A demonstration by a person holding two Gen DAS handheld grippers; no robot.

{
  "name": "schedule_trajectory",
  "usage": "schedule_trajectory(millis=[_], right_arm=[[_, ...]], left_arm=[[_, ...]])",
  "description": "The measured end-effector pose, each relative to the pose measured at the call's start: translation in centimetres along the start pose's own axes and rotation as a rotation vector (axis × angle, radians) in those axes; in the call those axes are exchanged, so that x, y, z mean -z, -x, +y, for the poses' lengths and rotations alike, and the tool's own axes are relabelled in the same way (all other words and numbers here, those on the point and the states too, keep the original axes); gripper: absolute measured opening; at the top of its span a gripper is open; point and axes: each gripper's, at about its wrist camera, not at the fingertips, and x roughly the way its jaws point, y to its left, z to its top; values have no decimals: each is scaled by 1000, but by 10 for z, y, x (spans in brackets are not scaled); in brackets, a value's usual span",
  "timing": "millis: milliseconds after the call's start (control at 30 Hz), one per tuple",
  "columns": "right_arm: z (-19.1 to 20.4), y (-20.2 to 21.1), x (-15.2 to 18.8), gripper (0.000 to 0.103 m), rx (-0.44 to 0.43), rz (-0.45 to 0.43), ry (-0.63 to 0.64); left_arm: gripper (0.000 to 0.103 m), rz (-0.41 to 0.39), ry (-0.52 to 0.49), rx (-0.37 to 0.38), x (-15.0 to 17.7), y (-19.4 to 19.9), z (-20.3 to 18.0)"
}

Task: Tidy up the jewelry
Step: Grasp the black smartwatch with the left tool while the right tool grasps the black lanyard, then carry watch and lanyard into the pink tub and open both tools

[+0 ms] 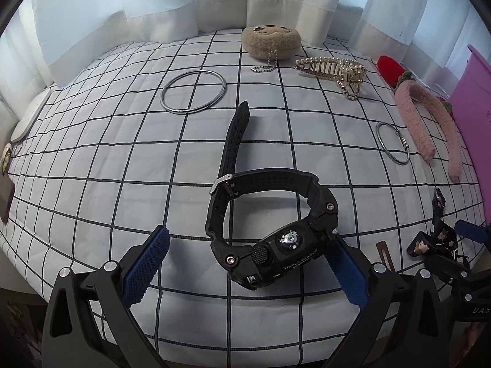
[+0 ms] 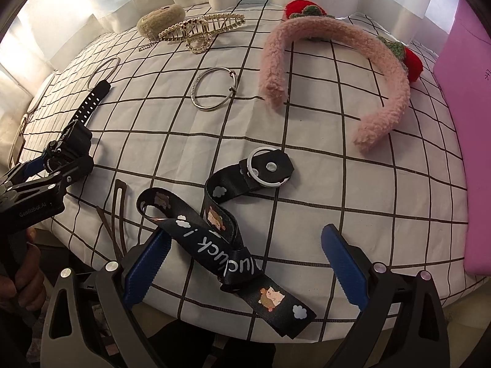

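Observation:
A black digital watch [image 1: 270, 230] lies on the checked cloth, its case between the blue pads of my left gripper [image 1: 245, 263]. The jaws stand wide apart; the right pad is at the case, the left pad is well clear. My right gripper [image 2: 245, 263] is open around a black printed lanyard strap [image 2: 221, 239] with a metal ring [image 2: 267, 167]. The watch also shows at the left of the right wrist view [image 2: 76, 128], by the left gripper's fingers [image 2: 36, 165].
On the cloth lie a large steel bangle [image 1: 194, 91], a smaller bracelet [image 1: 392, 142], a pearl hair claw [image 1: 334, 70], a plush keychain [image 1: 270, 42], a pink fluffy headband [image 2: 337, 70] and brown hair clips [image 2: 118, 211]. A pink box [image 2: 469, 122] stands at the right edge.

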Motion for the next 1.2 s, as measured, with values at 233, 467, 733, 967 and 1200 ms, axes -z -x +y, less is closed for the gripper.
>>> schedule_trajectory(millis=[233,467,733,967,1200], right_arm=[[9,-4,0,94,73,-38,63],[9,1,2,94,64,-86,93],[10,1,1,93,49,-84,103],[23,12,3,38,29,-114,160],[20,18,1,10,-2,-134,140]], left_arm=[[98,-50,-1,-7,0,-5,1],[98,-97,8,-13,0,-5,1],[75,-123,-30,9,0,0,-6],[67,-128,-42,18,0,1,-8],[67,-129,-16,41,1,4,-4]])
